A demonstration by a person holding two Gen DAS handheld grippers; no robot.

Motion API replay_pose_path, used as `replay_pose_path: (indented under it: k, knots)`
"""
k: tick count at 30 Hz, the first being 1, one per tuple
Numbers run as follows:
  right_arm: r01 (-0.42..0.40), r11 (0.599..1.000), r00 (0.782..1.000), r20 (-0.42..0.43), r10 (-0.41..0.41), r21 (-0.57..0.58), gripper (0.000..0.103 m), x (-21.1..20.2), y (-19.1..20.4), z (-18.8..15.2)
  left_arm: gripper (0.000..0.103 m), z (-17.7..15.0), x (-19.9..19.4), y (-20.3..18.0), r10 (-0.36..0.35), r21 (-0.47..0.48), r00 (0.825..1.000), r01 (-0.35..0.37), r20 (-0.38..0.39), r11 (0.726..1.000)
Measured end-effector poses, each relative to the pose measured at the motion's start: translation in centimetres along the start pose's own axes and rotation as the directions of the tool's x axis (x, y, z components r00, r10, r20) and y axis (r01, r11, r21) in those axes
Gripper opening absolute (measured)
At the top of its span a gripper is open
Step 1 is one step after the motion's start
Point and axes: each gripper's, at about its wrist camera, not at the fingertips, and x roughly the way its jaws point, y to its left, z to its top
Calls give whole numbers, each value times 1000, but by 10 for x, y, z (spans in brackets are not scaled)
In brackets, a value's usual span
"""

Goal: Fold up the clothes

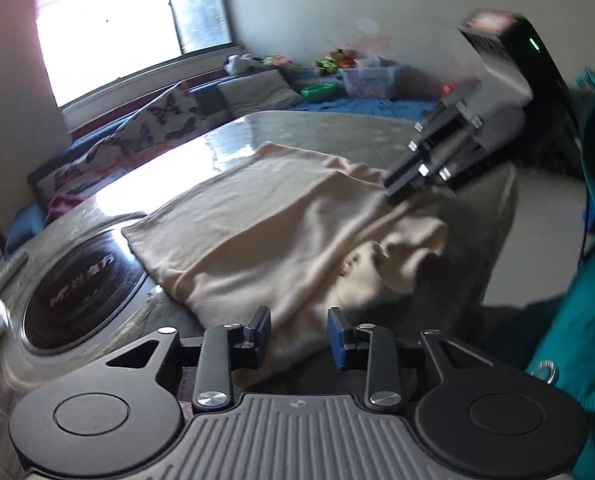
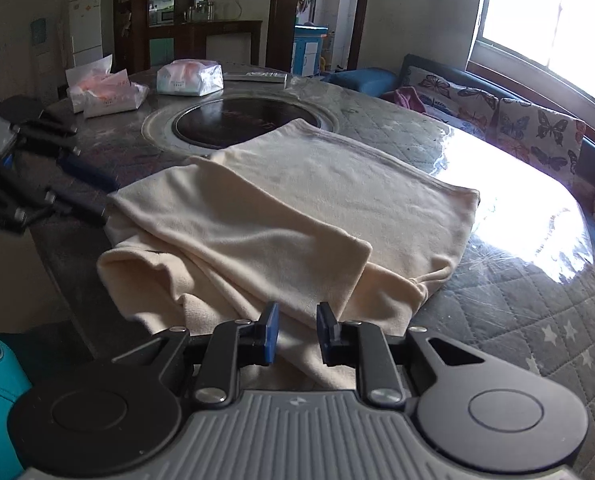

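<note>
Midway through folding: cream garment (image 2: 297,208) lying half-folded on tabletop (image 2: 517,300). Left gripper (image 1: 299,336) fingers parted, empty; right gripper (image 2: 296,334) fingers narrow, pinching nothing. Next, probably regrasping the near edge.

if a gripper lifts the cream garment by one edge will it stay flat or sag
The cream garment would probably sag: it already lies in soft folds and wrinkles. It looks thin, so likely light. Pushed, it may bunch rather than slide whole, though the glossy table cover could let it slip.
</note>
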Motion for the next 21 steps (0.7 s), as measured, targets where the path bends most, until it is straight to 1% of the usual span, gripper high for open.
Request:
replay_pose_path:
  k: [1,5,7,10,12,13,14,15,18,21]
  knots:
    - [3,1000,1000,6,-3,1,19,-3,0,0,38,-2,3,-6,2,27,1000,-2,1,1000]
    - [18,1000,1000,20,-18,-7,29,-15,0,-3,38,-4,14,-22,-2,108,1000,0,18,994]
    - [27,999,1000,17,-27,-20,29,-19,2,-6,38,-5,20,-26,-8,124,1000,5,26,992]
    - [37,998,999,8,-37,-45,34,-25,6,-13,38,-4,26,-30,-16,132,999,10,41,991]
    - [41,996,999,-4,-41,-73,42,-29,10,-19,26,-3,30,-30,-20,121,999,14,48,993]
    - [46,994,999,-9,-47,-97,44,-31,14,-23,17,-1,30,-28,-22,110,998,16,51,994]
    - [50,992,999,-11,-51,-119,46,-33,18,-26,12,1,31,-26,-24,97,998,18,56,995]
    - [51,989,999,-11,-53,-137,48,-34,21,-28,10,3,30,-23,-27,79,997,22,66,997]
    - [51,982,999,-3,-52,-183,53,-36,28,-32,9,15,29,-8,-36,-1,995,36,94,999]
    - [50,975,999,26,-45,-216,55,-33,32,-32,8,27,31,8,-39,-77,993,48,108,996]
